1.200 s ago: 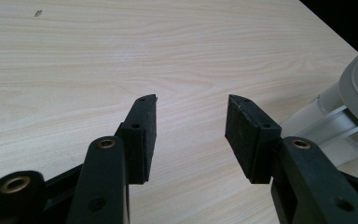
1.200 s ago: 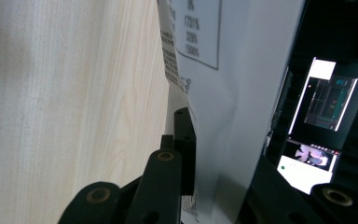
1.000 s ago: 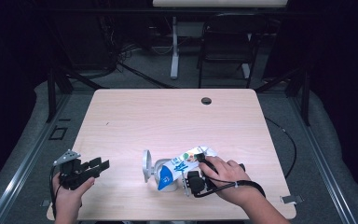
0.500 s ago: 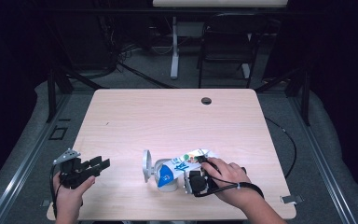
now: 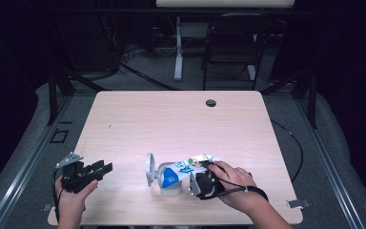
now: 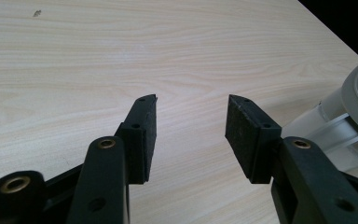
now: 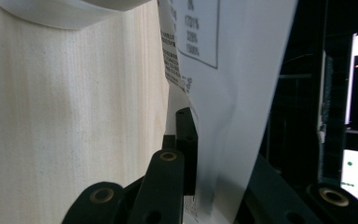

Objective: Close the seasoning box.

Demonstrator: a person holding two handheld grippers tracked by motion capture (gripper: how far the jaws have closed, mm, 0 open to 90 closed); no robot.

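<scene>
Near the front edge of the tabletop (image 5: pixel 181 119), a little right of centre, we see a white jar (image 5: pixel 164 175) lying on its side, its grey lid toward the left. A printed label sheet (image 5: pixel 195 164) peels off it to the right. Our right gripper (image 5: pixel 199 183) has its jaws clamped on that sheet, thin paper pinched between the pads. Well apart, at the front left corner, our left gripper (image 5: pixel 102 168) hovers with jaws apart, nothing between them. The tabletop's middle and far half lie bare up to a small cable hole (image 5: pixel 211 103) by the back edge.
</scene>
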